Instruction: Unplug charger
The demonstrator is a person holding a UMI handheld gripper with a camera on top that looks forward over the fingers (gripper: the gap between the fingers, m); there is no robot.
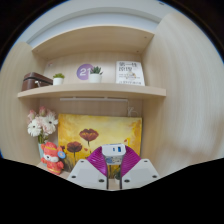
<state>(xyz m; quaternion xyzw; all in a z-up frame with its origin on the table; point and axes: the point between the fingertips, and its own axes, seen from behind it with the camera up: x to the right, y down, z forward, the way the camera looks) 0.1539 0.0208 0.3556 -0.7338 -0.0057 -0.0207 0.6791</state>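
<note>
- Fingers of my gripper point(113, 172) reach forward with a narrow gap between their purple pads point(97, 158), and a small white charger point(114, 150) with a blue mark sits right at the tips.
- Charger lies between the two pads, and they seem to close on it from both sides, though I cannot make out the contact clearly.
- Behind the charger stands a yellow painting point(98, 133) of red poppies, leaning against the back of the lower shelf compartment.
- Beside the painting, off to one side of my fingers, sit a bunch of white and pink flowers point(41, 124) and, below them, a small orange toy figure point(51, 155).
- Above, a wooden shelf board point(95, 91) carries a dark box point(37, 79), a small potted plant point(58, 77), a purple round item point(84, 71), a second potted plant point(96, 73) and a white card with printing point(129, 72).
- Everything sits inside a pale wooden shelving unit point(170, 60) with a curved upper board.
</note>
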